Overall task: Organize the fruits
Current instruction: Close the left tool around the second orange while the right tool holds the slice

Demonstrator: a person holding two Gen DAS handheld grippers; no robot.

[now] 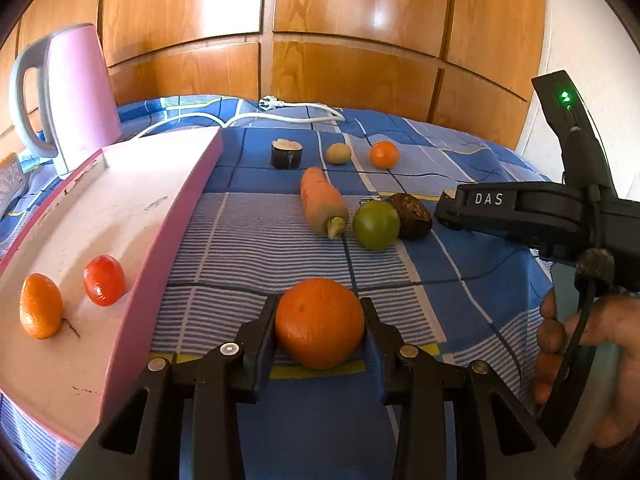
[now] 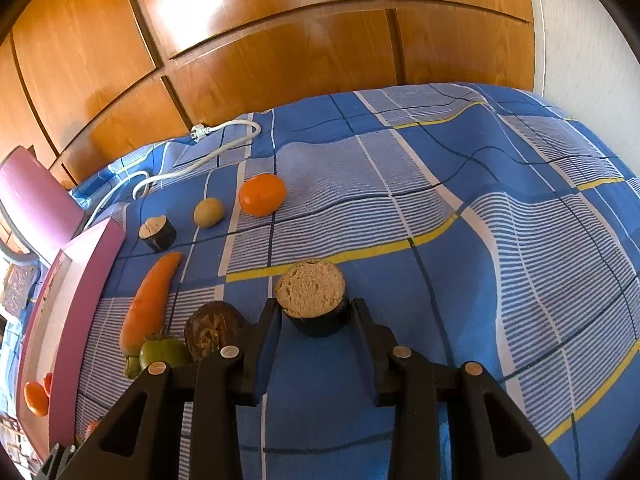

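Left hand-held gripper [image 1: 320, 322] is clamped on an orange [image 1: 319, 322]: both pads press its sides, fruit sits centred between the fingers, just above the blue checked bedspread [image 1: 460, 272].

Key relation: the pink tray [image 1: 176, 240] lies to the left of that gripper, its long pink wall running away from me between the orange and the tray floor. Two fruits already sit in it, a small orange one [image 1: 40, 306] and a red one [image 1: 104, 280], both near the right wall. So I judge the move is up, left across the wall, then down onto bare floor beyond or nearer than those two. The wall is the thing to clear. The left hand is clearly the nearer one to the tray.

Right hand-held gripper [image 2: 316, 316] is closed on a cut aubergine piece [image 2: 311, 300], pale cut face up, dark skin between the pads. It sits to the right, well apart from the tray.

On the bed ahead: carrot [image 1: 322, 202], long axis pointing away, stem end toward me; green tomato [image 1: 376, 225] touching a dark brown fruit [image 1: 410, 216]; farther back another aubergine piece [image 1: 286, 154], a small potato-like thing [image 1: 338, 153], another orange [image 1: 384, 155].

Kettle [image 1: 76, 96] stands behind the tray, out of the path.
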